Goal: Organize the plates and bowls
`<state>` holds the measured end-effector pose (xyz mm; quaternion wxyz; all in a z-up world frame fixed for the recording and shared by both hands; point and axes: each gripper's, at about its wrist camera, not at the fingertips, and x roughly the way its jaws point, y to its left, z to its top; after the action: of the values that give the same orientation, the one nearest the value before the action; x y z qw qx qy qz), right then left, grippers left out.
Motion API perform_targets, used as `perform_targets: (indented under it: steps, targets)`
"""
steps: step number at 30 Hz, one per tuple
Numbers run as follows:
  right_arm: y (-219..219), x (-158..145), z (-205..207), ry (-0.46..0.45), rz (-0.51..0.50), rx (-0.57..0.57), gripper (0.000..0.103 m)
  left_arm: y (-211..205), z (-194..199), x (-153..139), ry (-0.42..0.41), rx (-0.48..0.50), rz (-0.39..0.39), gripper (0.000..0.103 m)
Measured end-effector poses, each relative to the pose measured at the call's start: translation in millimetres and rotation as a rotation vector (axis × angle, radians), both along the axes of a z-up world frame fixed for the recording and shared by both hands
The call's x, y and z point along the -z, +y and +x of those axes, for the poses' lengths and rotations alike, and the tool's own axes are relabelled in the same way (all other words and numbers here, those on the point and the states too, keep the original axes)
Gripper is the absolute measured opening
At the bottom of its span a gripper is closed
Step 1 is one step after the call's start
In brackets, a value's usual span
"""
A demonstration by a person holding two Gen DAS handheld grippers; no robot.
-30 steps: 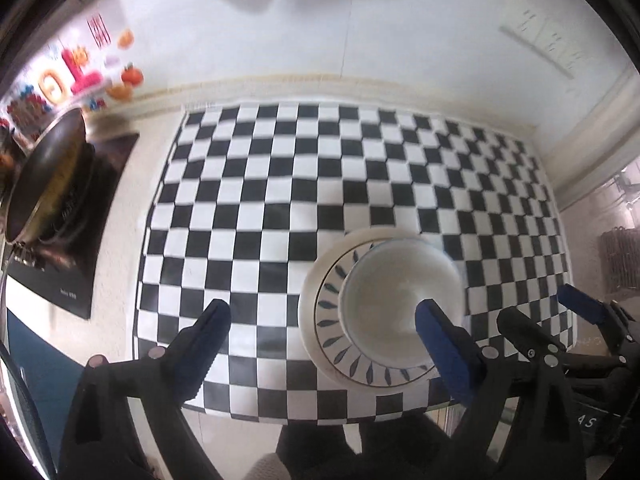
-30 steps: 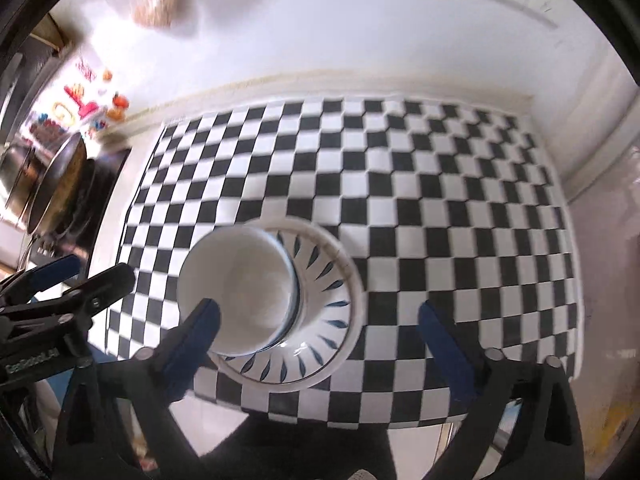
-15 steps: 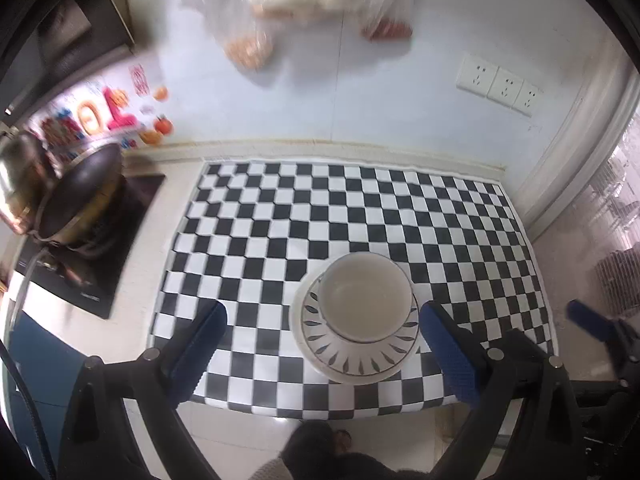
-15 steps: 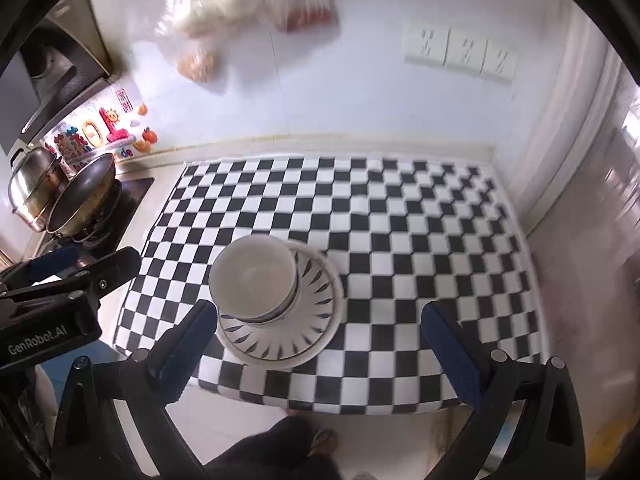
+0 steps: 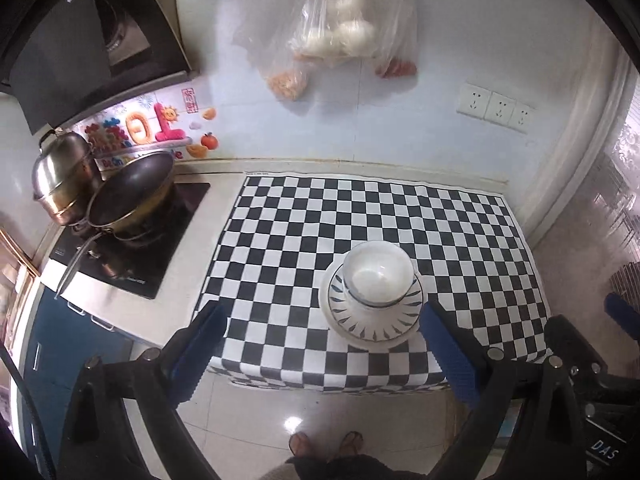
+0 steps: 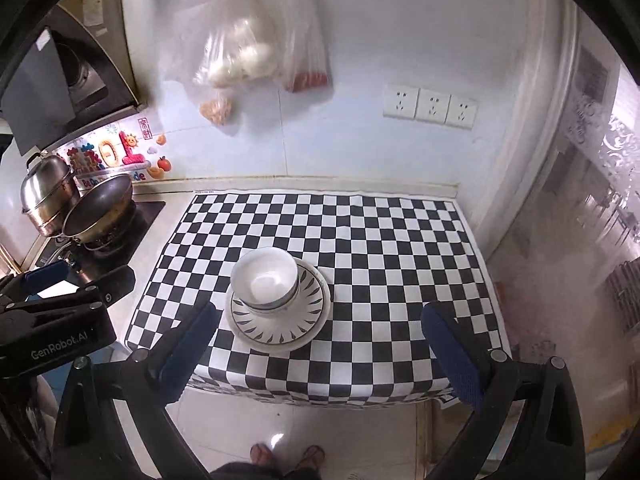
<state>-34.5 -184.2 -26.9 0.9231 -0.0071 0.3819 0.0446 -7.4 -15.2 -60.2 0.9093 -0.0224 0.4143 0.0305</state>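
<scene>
A white bowl (image 5: 378,278) (image 6: 266,278) stands upright inside a white plate (image 5: 374,328) (image 6: 280,328) with a dark leaf pattern round its rim. The pair rests near the front edge of a black-and-white checkered mat (image 5: 304,232) (image 6: 384,248). My left gripper (image 5: 324,354) is open, held high above and in front of the counter, with nothing between its blue pads. My right gripper (image 6: 320,354) is open and empty too, equally far back from the stack. The left gripper's body (image 6: 52,320) shows at the left of the right wrist view.
A stove (image 5: 132,240) with a wok (image 5: 128,200) and a steel pot (image 5: 64,176) sits left of the mat. Plastic bags of food (image 5: 336,40) hang on the wall above. Wall sockets (image 6: 430,106) are at the right. The person's feet (image 5: 326,442) stand on the tiled floor.
Both grippers have pulled up and back from the bowl and plate, so the stack looks smaller and the wall, hood and floor have come into view. The stack has not moved.
</scene>
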Motion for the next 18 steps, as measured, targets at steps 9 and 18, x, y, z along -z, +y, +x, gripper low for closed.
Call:
perform_targets:
  steps: [9,18]
  targets:
    - [23.5,-14.2,-47.4,-0.003,0.017,0.040,0.103,20.6,-45.6,-17.7,-0.024,0.025,0.033,0.099]
    - [36.0,-25.4,-78.9,-0.021,0.016,0.084,0.103,36.1,-74.7,-23.6,-0.041,0.055,0.038,0.099]
